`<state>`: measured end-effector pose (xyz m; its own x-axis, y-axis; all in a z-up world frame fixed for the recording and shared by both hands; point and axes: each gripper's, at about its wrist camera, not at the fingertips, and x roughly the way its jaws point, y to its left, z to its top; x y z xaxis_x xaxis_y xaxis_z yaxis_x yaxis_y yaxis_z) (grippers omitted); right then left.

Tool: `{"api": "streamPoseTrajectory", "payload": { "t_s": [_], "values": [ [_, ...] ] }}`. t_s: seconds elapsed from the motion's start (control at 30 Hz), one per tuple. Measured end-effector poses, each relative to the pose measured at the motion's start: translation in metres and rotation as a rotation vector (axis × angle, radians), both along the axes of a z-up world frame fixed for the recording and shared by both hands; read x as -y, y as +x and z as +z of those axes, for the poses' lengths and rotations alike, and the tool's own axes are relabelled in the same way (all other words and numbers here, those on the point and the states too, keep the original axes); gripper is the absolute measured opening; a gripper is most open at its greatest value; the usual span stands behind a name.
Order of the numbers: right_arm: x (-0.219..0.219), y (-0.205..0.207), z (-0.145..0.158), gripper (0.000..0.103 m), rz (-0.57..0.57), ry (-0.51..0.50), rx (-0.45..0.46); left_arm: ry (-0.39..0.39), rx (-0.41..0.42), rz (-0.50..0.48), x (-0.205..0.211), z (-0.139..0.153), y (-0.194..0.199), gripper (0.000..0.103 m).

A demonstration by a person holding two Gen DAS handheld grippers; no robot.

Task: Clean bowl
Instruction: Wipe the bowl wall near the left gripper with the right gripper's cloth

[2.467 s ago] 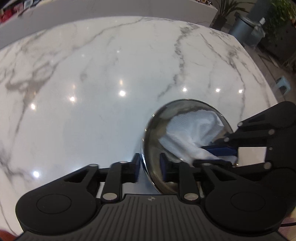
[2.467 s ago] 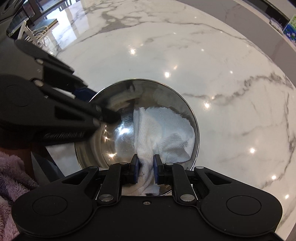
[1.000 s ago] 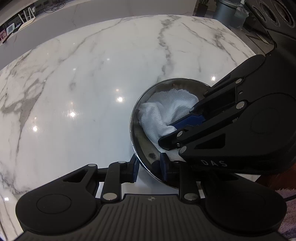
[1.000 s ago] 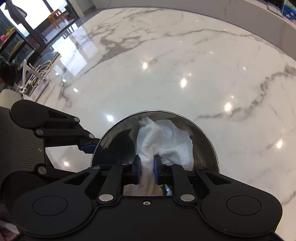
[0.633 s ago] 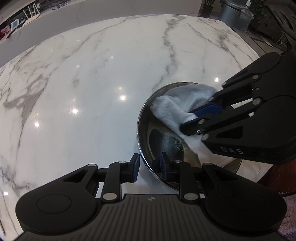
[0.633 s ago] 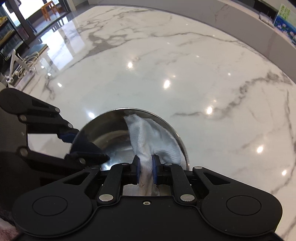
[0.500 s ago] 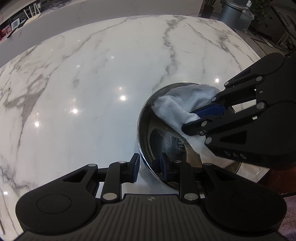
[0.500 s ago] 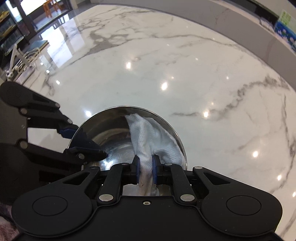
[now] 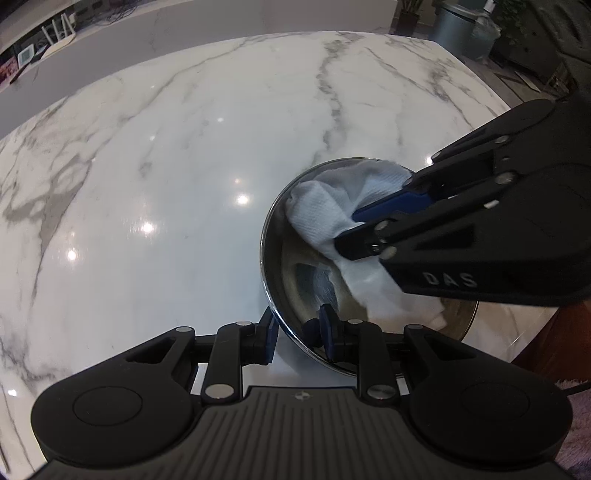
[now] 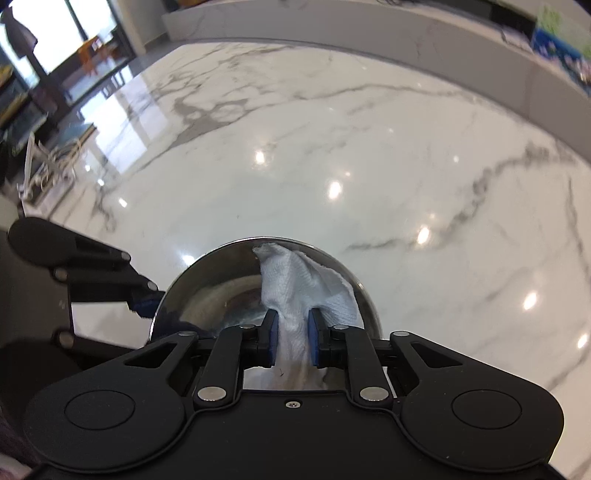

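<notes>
A shiny steel bowl (image 9: 291, 295) is held tilted over the white marble table (image 9: 166, 166). My left gripper (image 9: 297, 332) is shut on the bowl's near rim, one finger outside and one inside. My right gripper (image 10: 290, 338) is shut on a white cloth (image 10: 295, 291) and presses it against the bowl's inner wall (image 10: 210, 291). In the left wrist view the cloth (image 9: 325, 210) lies along the far upper side of the bowl, with the right gripper's fingers (image 9: 391, 205) reaching in from the right. The left gripper's fingers (image 10: 142, 301) show at the bowl's left rim.
The marble table (image 10: 332, 147) stretches far ahead with bright lamp reflections. Its right edge (image 9: 491, 92) drops to the floor, where a grey bin (image 9: 454, 29) and plants stand. A raised counter edge (image 10: 406, 40) runs along the back.
The right gripper has swept the cloth round the bowl's inner wall toward the far rim. The left gripper keeps its hold on the rim, and the bowl has tilted a little.
</notes>
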<state>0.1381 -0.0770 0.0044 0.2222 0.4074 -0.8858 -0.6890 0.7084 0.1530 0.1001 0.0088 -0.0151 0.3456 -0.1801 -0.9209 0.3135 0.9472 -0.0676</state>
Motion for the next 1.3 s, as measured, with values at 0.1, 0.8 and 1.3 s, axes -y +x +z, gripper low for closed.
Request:
{"api": "streamPoseTrajectory", "payload": {
  "t_s": [0.1,0.8,1.3],
  "values": [
    [-0.003,-0.001,-0.001,0.014,-0.003,0.024,-0.027,0.003,0.003,-0.008,0.001,0.0,0.0,0.022],
    [-0.001,-0.012,0.003,0.012,0.027,-0.139,0.056,0.025,0.008,0.049,-0.001,0.003,0.0,0.022],
    [0.013,-0.02,0.014,0.039,0.039,-0.074,0.066,-0.005,-0.003,0.065,-0.002,0.0,-0.001,0.022]
  ]
}}
